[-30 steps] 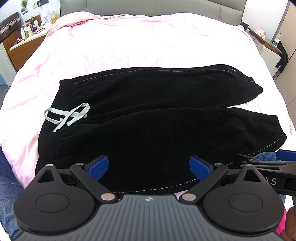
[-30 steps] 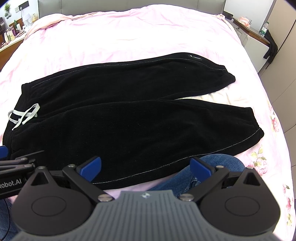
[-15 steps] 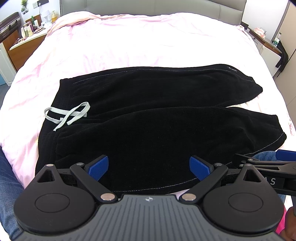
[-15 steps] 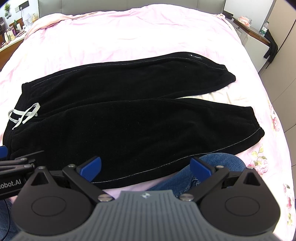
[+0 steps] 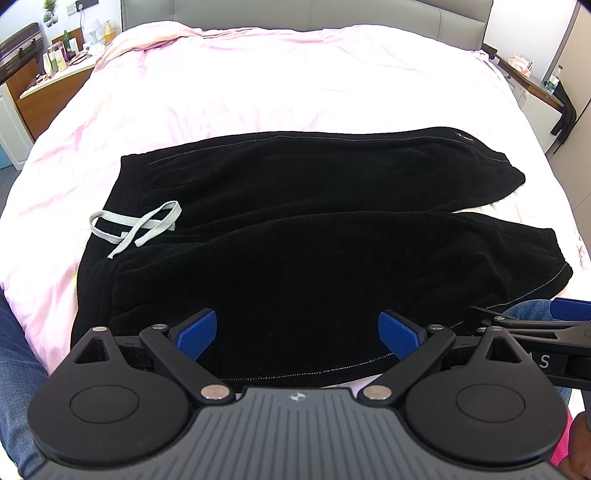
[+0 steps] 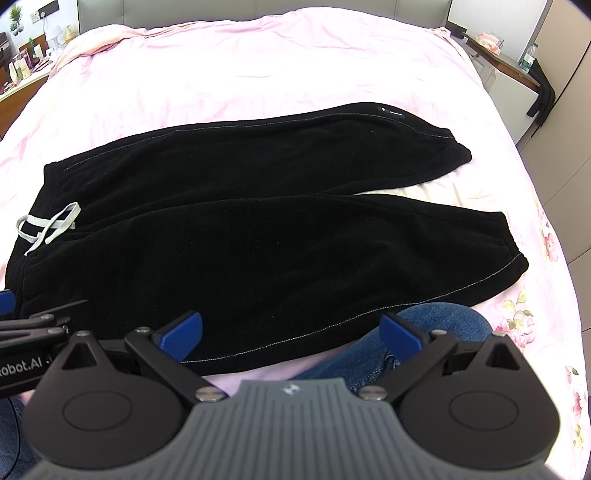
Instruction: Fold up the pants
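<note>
Black pants [image 5: 295,229] [image 6: 240,221] lie flat across the pink bed, waist to the left, both legs running right. A grey drawstring [image 5: 136,225] [image 6: 48,225] rests on the waistband. My left gripper [image 5: 297,332] hovers open above the near hem of the closer leg, holding nothing. To its right, my right gripper [image 6: 291,330] is open too, over the pants' near edge and a knee in blue jeans [image 6: 424,328]. Each gripper's side shows at the edge of the other's view.
The pink bedsheet [image 5: 277,85] stretches wide beyond the pants to a grey headboard [image 5: 295,14]. A nightstand with bottles [image 5: 55,62] stands at the left, a shelf with a hanging dark garment [image 5: 561,107] at the right. The person's jeans leg [image 5: 18,369] is at the near-left edge.
Almost nothing has moved. Both grippers have stayed open in the same spot and the pants lie as before.
</note>
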